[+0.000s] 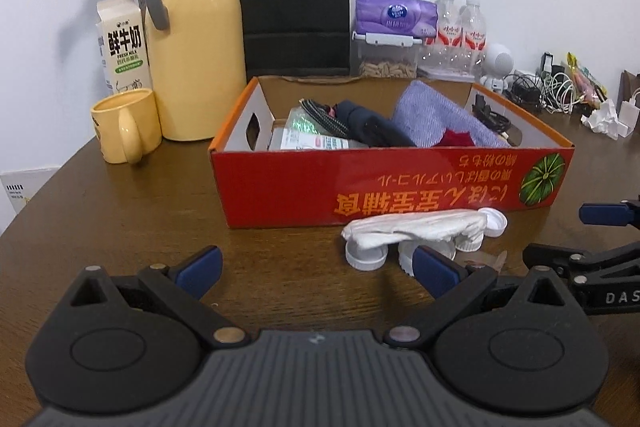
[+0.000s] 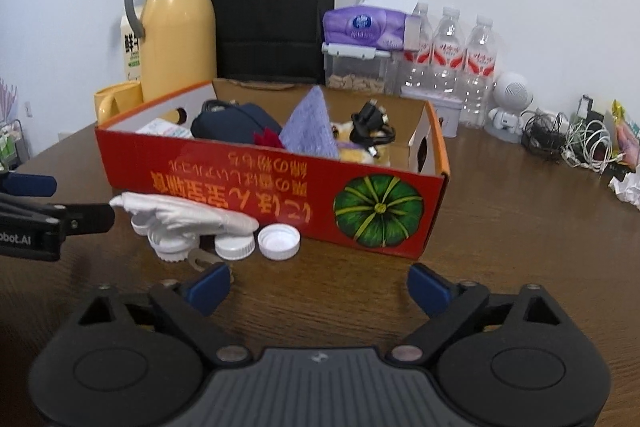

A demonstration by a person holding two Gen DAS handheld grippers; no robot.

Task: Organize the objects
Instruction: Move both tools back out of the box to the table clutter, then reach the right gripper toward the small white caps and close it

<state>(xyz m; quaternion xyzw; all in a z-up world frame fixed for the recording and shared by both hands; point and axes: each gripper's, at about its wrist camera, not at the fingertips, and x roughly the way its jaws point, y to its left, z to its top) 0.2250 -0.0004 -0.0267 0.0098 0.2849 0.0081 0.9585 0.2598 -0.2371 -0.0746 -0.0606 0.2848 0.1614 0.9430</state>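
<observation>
The white cloth (image 1: 416, 227) lies crumpled on the brown wood-grain surface (image 1: 120, 227), just in front of the red cardboard box (image 1: 360, 179), at centre right of the left wrist view and at lower left of the right wrist view. It drapes over a cluster of white plastic bottle caps (image 2: 279, 241) — ribbed, round and shallow, one lying open side up. The cloth looks soft, limp and very light; it should bunch rather than slip, so a pinch at its raised middle fold would likely lift it clear. The caps are stiff, smooth and small, and would probably skid on the surface unless taken across their ribbed rims.

The left gripper (image 1: 316, 269) has its blue-padded fingers spread wide with nothing between them, one pad close beside the caps. The right gripper (image 2: 318, 287) is likewise released and empty, low in its frame. The box already holds folded fabric, cables and a packet.
</observation>
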